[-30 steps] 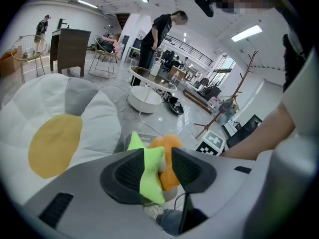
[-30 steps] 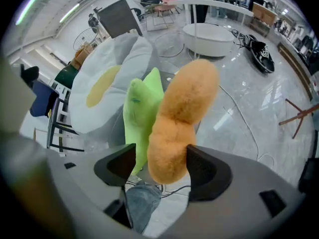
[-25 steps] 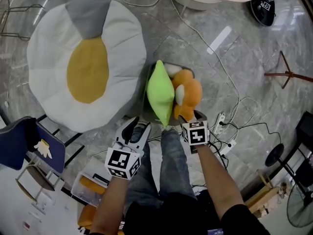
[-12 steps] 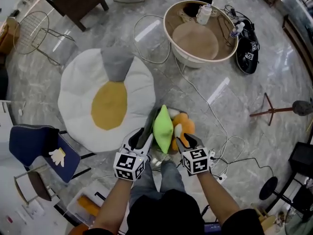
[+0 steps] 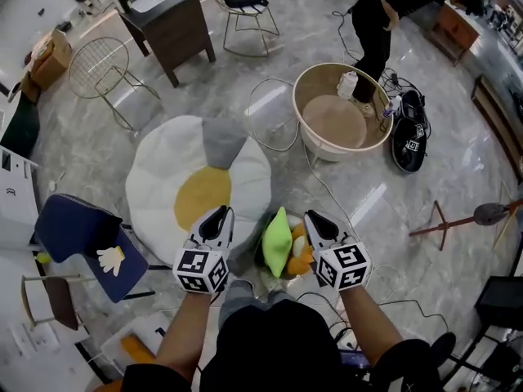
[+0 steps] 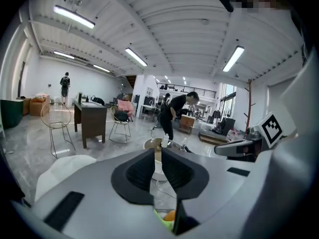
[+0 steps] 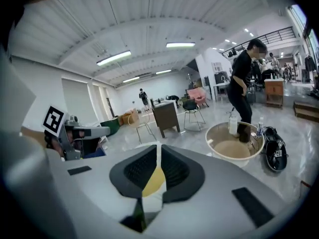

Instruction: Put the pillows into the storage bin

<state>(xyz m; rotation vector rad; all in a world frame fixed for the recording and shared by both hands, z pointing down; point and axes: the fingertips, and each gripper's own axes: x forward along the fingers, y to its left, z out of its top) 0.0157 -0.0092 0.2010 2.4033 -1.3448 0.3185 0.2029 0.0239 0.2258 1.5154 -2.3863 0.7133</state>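
Observation:
A green pillow [image 5: 277, 241] stands on edge beside an orange plush pillow [image 5: 301, 252] inside the dark storage bin [image 5: 260, 261] on the floor, in the head view. My left gripper [image 5: 216, 220] hovers left of the bin and high above it. My right gripper [image 5: 314, 221] hovers to its right. Both have just been closing, and their jaws now meet with nothing between them. Under the shut jaws of the left gripper [image 6: 157, 150], the left gripper view shows a sliver of green pillow [image 6: 160, 218]. The right gripper [image 7: 158, 146] points across the room.
A big fried-egg floor cushion [image 5: 198, 184] lies left of the bin. A round tub table [image 5: 341, 114] stands beyond, with a person in black [image 5: 391, 6] behind it. A blue chair [image 5: 80, 235], a dark cabinet [image 5: 167, 19], wire chairs [image 5: 98, 70] and floor cables [image 5: 327, 194] surround the spot.
Both grippers have risen off the pillows and their jaws have closed empty. The pillows stay in the bin, which now looks smaller and farther below.

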